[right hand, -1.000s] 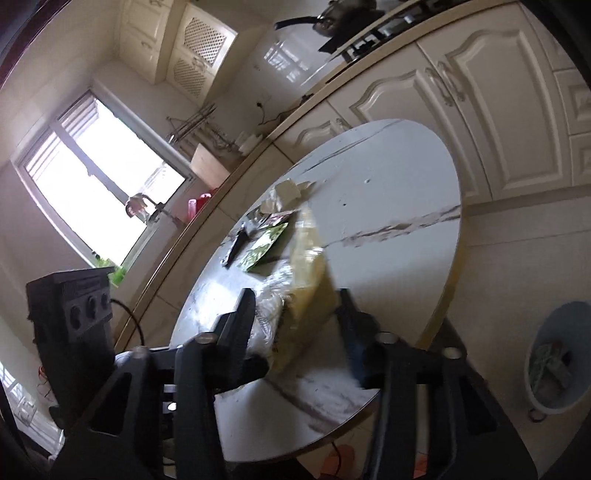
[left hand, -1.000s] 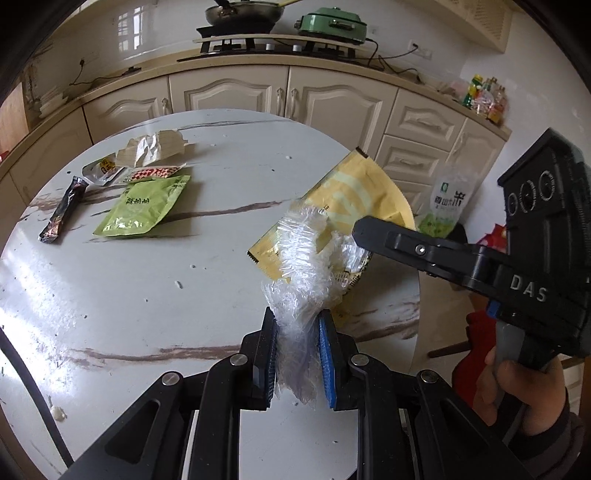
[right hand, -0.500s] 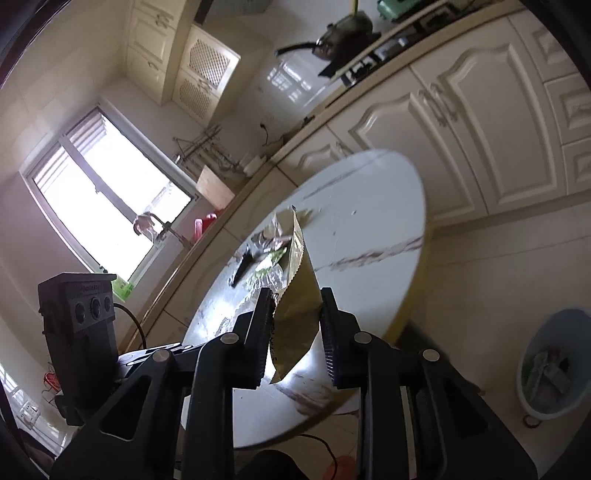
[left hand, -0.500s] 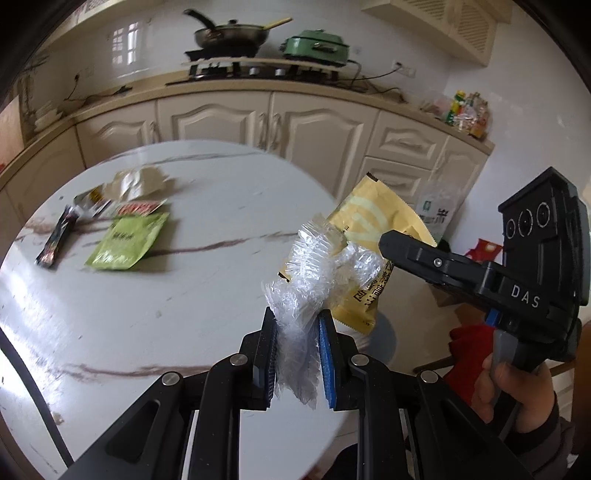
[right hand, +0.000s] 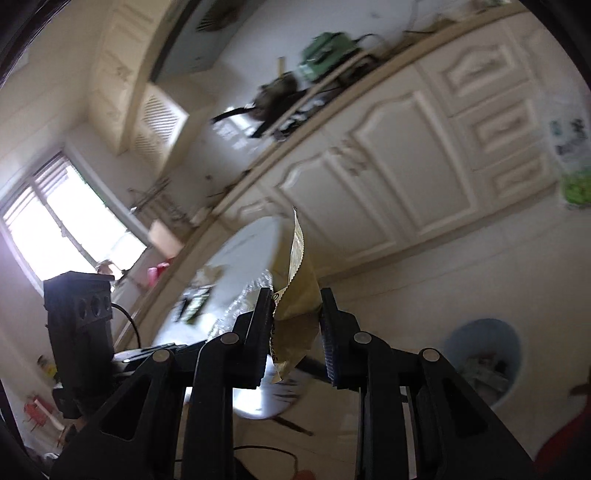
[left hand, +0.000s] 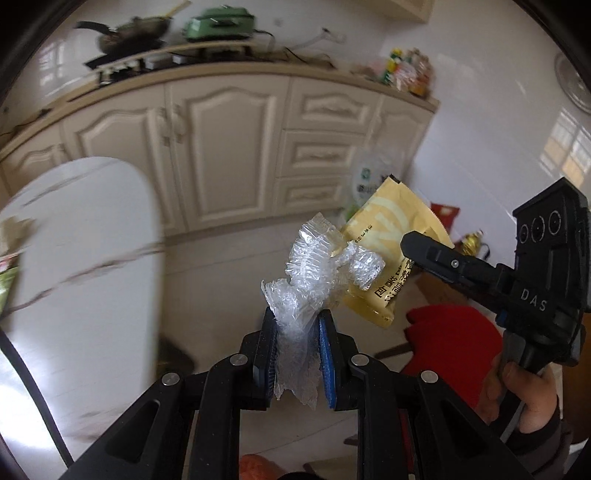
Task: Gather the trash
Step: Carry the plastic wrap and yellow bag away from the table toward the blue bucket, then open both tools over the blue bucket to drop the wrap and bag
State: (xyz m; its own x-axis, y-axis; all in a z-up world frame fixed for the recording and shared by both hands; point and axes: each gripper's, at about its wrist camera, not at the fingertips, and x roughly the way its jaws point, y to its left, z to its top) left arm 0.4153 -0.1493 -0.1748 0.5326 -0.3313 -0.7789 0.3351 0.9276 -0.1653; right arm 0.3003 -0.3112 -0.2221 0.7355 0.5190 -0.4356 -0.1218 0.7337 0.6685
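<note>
left tongs (left hand: 297,347) grip clear wrap (left hand: 317,273) | right tongs (right hand: 297,334) grip yellow pouch (right hand: 297,295)

This is a home kitchen. Cream cupboards (left hand: 229,147) with drawers (left hand: 314,155) fill the middle. At 11 o'clock a pan (left hand: 133,35) sits on a stove (left hand: 122,61). A white round table (left hand: 74,258) is at 9 o'clock.

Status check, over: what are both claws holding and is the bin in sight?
Left claw shut on clear plastic wrap. Right claw shut on yellow wrapper. Blue bin on floor, lower right; nothing seen blocking it.
</note>
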